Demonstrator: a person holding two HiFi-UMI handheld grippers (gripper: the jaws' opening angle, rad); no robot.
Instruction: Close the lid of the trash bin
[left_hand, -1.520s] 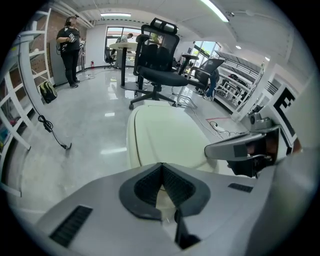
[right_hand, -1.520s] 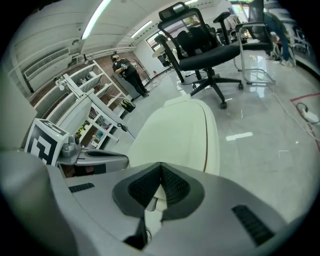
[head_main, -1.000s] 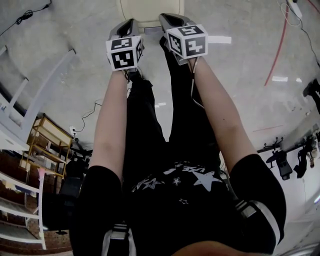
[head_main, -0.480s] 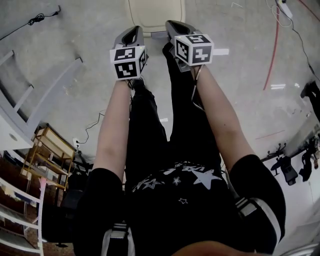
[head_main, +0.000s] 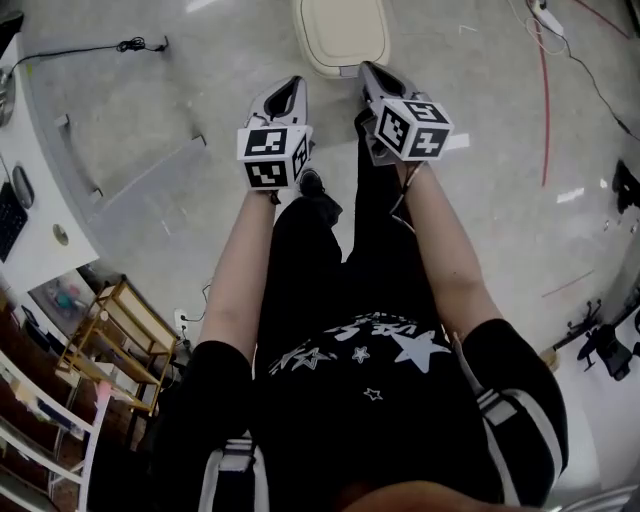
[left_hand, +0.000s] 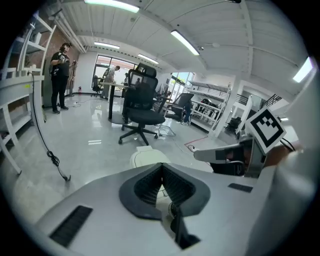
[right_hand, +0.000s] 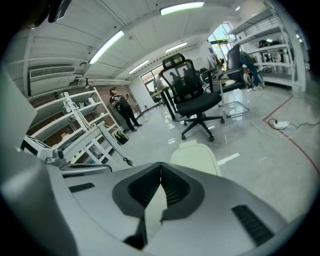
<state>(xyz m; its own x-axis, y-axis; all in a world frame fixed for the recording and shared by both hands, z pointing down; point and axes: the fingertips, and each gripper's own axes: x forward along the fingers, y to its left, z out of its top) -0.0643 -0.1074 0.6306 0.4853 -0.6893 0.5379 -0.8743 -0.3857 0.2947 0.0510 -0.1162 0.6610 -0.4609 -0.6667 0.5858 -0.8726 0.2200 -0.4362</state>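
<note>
Floor (head_main: 150, 110) lies open round the bin (head_main: 341, 35), top centre; my left gripper (head_main: 293, 84) and right gripper (head_main: 368, 70) reach just below it, jaws together, empty.

The left arm (head_main: 238, 275) and right arm (head_main: 447, 262) stretch straight forward, flanking the legs (head_main: 312, 262). The left gripper (head_main: 291, 88) and right gripper (head_main: 371, 72) reach beyond the legs, each with jaws pressed together on nothing.

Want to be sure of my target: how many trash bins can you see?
1. The bin stands on the floor straight ahead, near the head view's top edge. Others could be outside the views.
</note>
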